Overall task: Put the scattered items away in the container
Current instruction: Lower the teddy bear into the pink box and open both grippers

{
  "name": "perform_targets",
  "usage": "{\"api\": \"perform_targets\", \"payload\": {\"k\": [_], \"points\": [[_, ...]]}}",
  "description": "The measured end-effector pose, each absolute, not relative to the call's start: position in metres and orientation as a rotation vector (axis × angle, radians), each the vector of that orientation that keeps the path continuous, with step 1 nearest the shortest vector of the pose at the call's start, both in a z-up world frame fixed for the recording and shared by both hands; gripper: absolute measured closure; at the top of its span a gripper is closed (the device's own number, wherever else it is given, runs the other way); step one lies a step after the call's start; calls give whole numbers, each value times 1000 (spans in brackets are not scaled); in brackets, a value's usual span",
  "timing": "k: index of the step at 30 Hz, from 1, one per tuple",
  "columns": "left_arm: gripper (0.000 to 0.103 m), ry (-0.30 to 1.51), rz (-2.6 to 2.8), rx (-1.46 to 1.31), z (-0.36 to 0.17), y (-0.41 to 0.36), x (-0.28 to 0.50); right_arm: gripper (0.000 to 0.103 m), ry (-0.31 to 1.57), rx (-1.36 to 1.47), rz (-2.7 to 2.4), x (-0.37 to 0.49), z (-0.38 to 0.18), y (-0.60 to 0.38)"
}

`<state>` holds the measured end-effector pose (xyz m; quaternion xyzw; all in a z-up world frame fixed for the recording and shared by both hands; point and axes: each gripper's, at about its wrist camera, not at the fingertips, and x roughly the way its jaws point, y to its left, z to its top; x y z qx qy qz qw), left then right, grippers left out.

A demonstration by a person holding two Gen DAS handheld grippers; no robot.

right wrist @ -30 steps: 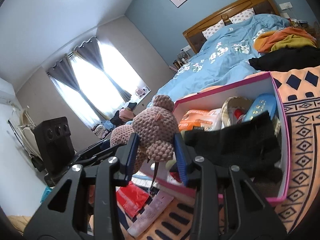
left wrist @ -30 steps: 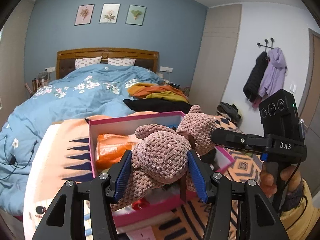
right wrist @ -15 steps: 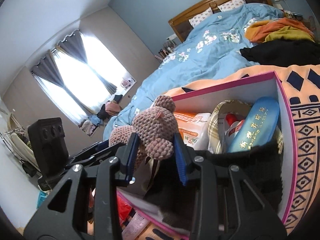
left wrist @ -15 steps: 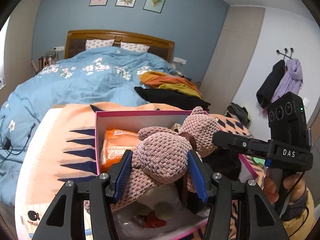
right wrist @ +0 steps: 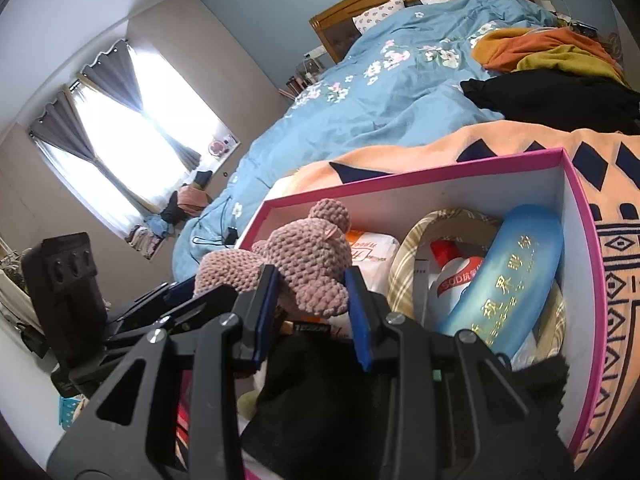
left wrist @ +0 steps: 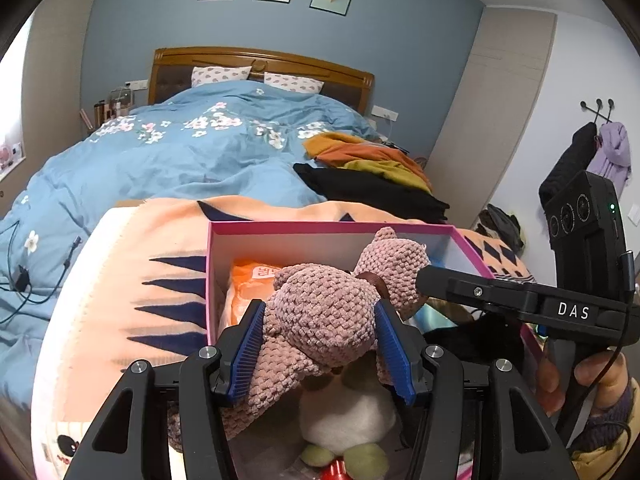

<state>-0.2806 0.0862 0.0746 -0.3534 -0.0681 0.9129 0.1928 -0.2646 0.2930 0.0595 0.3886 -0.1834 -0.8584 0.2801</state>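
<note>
A pink crocheted teddy bear (left wrist: 324, 316) is held by both grippers above the open pink box (left wrist: 280, 227). My left gripper (left wrist: 320, 344) is shut on the bear's body. My right gripper (right wrist: 312, 304) is shut on the bear's head (right wrist: 308, 256) and shows from the side in the left wrist view (left wrist: 436, 280). The box (right wrist: 576, 216) holds an orange packet (left wrist: 252, 284), a blue bottle (right wrist: 516, 272), a white bottle with a red cap (right wrist: 452, 276), a plaid item (right wrist: 404, 276), a black cloth (right wrist: 320, 400) and a white plush (left wrist: 344, 412).
The box sits on an orange patterned blanket (left wrist: 132, 280) at the foot of a bed with a blue floral duvet (left wrist: 180, 152). Orange, yellow and black clothes (left wrist: 368, 168) lie on the bed. Coats (left wrist: 588, 160) hang on the right wall.
Both grippers have carried the bear forward and down, from in front of the box to over its inside. The box contents now lie close below the bear.
</note>
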Motion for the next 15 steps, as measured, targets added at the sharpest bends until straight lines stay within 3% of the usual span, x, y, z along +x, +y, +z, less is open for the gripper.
{"api": "perform_targets", "payload": {"k": [15], "points": [[44,-153,2642,-1094,67,89,-298,68,-194,1120,-2422,-269,50,269]]}}
